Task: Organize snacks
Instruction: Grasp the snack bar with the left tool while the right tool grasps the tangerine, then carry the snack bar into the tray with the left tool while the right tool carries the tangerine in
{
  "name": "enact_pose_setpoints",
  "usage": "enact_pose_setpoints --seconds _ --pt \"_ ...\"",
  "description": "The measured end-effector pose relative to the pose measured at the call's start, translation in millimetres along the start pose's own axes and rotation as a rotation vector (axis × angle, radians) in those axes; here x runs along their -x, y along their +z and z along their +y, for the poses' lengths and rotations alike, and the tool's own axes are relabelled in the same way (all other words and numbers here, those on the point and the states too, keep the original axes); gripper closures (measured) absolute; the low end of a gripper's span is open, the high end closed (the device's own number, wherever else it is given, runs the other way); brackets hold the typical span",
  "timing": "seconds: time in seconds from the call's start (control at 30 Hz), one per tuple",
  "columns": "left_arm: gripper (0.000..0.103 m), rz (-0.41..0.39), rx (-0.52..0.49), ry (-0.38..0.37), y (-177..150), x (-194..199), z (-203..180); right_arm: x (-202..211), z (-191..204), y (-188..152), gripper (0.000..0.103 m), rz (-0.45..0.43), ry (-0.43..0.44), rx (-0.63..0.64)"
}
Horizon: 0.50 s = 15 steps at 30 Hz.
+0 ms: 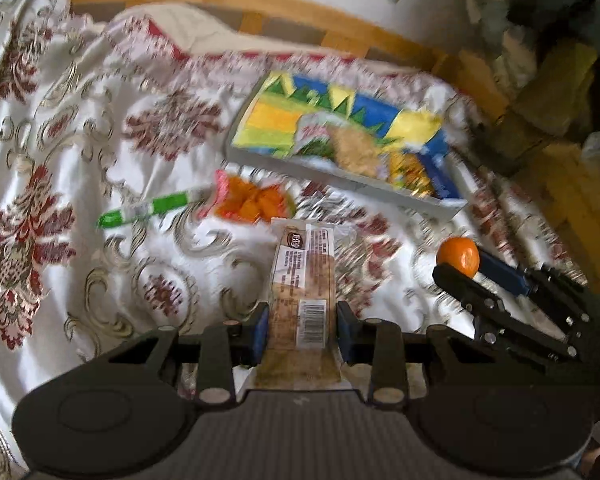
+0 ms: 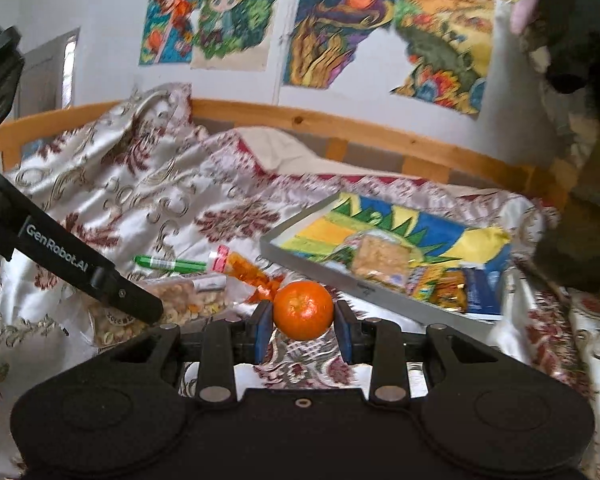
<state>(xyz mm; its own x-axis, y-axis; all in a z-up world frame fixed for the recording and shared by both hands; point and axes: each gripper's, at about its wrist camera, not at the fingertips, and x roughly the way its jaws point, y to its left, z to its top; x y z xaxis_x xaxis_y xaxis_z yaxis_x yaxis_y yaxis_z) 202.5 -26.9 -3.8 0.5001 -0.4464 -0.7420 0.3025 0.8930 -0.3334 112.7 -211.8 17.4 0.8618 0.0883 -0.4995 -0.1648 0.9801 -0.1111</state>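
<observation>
Left gripper (image 1: 303,330) clamps one clear-wrapped snack bar (image 1: 303,280), lifted above the bedspread (image 1: 100,120). Right gripper (image 2: 303,330) pinches one tangerine (image 2: 303,310), also held up. One painted tray (image 1: 440,200) sits beyond, holding about three snack packets, blurred. On the bedspread: one green marker (image 1: 148,210), one bag of orange candy (image 1: 256,200), one nut mix bag (image 2: 184,300).

Pen (image 1: 148,209) left of snack pkt (image 1: 256,199)
</observation>
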Motion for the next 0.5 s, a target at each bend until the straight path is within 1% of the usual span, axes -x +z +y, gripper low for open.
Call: enact_pose_setpoints --seconds 0.13,0.3,0.5 --pt "0.066 -0.067 0.007 -0.013 5.5 14.7 -11.2 21.9 -12.1 4.6 0.068 -0.052 -0.015 -0.052" --pt "0.066 -0.125 0.022 -0.008 13.7 29.4 -22.8 38.2 -15.8 12.4 0.068 -0.103 -0.028 -0.066" --pt "0.066 -0.194 0.049 -0.022 26.4 47.9 -31.5 44.5 -10.3 32.3 0.068 -0.142 -0.033 -0.016"
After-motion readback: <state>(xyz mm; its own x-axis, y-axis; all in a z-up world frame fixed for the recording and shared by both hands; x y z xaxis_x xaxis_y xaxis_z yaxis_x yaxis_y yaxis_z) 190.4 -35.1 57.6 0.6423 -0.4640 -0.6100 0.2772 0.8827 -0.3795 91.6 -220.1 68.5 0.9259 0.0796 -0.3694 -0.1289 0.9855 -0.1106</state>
